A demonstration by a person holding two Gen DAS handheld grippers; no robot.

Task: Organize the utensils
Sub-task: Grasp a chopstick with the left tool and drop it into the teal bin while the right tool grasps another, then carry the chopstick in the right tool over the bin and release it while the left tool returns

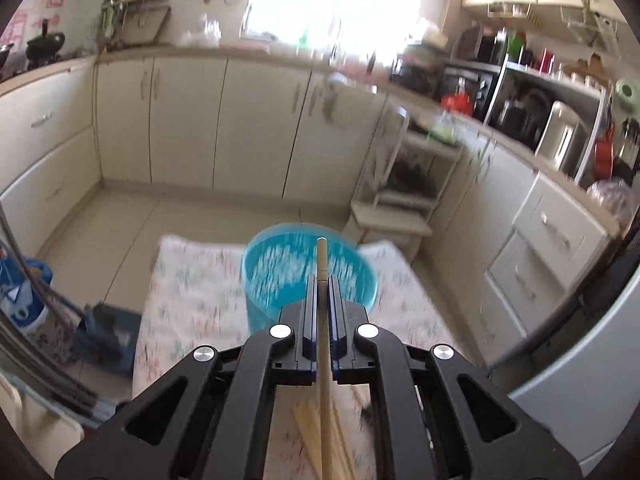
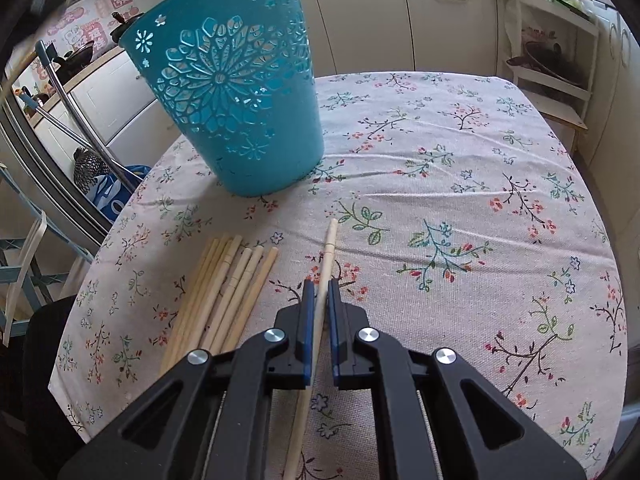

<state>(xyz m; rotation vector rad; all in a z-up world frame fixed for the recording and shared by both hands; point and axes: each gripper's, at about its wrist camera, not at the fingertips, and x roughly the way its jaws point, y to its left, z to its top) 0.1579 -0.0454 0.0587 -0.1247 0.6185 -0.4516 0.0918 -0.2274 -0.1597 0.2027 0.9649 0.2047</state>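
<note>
My left gripper (image 1: 321, 280) is shut on a wooden chopstick (image 1: 321, 258) and holds it high, its tip over the open mouth of the blue perforated basket (image 1: 280, 268). More chopsticks (image 1: 310, 428) lie on the cloth below it. My right gripper (image 2: 319, 286) is low over the table with its jaws narrowly closed around a single chopstick (image 2: 329, 248) that lies on the cloth. The basket (image 2: 236, 92) stands upright ahead and to the left. A pile of several chopsticks (image 2: 224, 292) lies left of the right gripper.
The table wears a floral cloth (image 2: 460, 184). Cream kitchen cabinets (image 1: 188, 120) run behind, a white shelf unit (image 1: 404, 196) stands past the table's far corner, and a blue bag (image 1: 24, 300) with metal poles sits at the left edge.
</note>
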